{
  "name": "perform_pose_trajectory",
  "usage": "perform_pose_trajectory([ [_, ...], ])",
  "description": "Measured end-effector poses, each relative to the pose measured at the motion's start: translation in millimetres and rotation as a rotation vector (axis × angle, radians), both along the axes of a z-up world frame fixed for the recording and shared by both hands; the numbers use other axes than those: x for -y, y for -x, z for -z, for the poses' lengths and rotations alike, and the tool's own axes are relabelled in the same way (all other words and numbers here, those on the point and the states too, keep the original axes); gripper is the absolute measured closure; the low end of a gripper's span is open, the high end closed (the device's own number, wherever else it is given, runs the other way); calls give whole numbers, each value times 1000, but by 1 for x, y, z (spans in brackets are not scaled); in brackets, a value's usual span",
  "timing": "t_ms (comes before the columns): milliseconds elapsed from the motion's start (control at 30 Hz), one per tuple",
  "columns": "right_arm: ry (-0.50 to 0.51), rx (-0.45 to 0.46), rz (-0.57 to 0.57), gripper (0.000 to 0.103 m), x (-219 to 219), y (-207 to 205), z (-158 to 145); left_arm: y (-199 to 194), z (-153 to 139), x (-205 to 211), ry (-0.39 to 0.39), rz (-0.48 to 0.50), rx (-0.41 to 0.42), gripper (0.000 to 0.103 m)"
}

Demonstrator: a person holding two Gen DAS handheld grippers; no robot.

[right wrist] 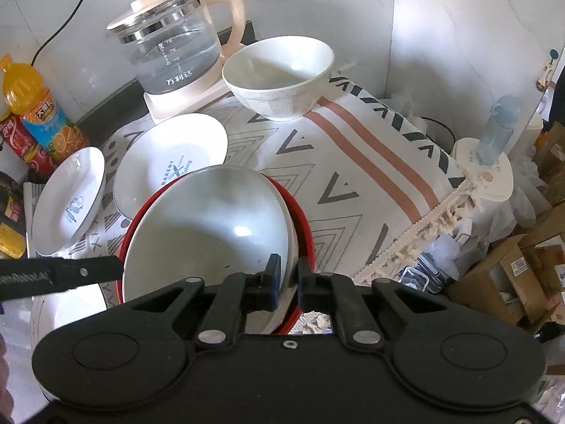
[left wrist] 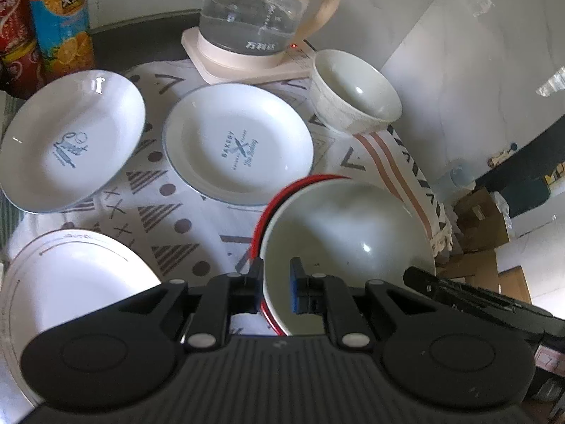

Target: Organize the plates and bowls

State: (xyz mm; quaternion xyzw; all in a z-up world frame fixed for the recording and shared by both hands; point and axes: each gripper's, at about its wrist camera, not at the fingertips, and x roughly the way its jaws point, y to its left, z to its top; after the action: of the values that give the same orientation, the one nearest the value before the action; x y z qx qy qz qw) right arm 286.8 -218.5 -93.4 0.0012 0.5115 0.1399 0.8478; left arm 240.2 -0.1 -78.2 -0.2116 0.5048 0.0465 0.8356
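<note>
Both grippers grip the same red-rimmed bowl (left wrist: 348,233), white inside, at the near edge of the patterned cloth (right wrist: 353,183) covering the worktop. The left gripper (left wrist: 276,284) has its jaws clamped on the bowl's left rim, one finger inside and one outside. The right gripper (right wrist: 289,279) has its jaws clamped on the right rim the same way. Far left of the bowl lie the "Bakery" plate (left wrist: 238,145) and the "Sweet" plate (left wrist: 70,139), apart from each other, and a larger lined plate (left wrist: 70,275) lies near left. A speckled white bowl (right wrist: 279,74) stands at the far side just beside the glass kettle (right wrist: 169,42). Drink bottles (left wrist: 58,17) stand far left.
</note>
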Motion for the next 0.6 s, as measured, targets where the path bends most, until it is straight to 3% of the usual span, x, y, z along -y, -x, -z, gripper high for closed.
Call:
perform_pose_trajectory([
  [133,-15,-7,-7,89,2,-1,-2,-2,-4,-4,-6,-4,-2,87],
  [167,-20,-6,-11,84,3,-1,-3,-3,-6,-5,-9,-7,0,85],
  [200,-21,-1,-17,78,4,-1,-5,-4,-7,-5,-12,-12,5,78],
  [333,-46,10,-21,74,9,-2,-11,-9,-13,-7,-18,-27,34,55],
  [467,-78,38,-11,58,17,-9,-20,-20,-18,-7,-14,-43,53,49],
  [600,-126,51,-12,53,26,-22,-26,-35,-21,-7,-14,-55,66,48],
])
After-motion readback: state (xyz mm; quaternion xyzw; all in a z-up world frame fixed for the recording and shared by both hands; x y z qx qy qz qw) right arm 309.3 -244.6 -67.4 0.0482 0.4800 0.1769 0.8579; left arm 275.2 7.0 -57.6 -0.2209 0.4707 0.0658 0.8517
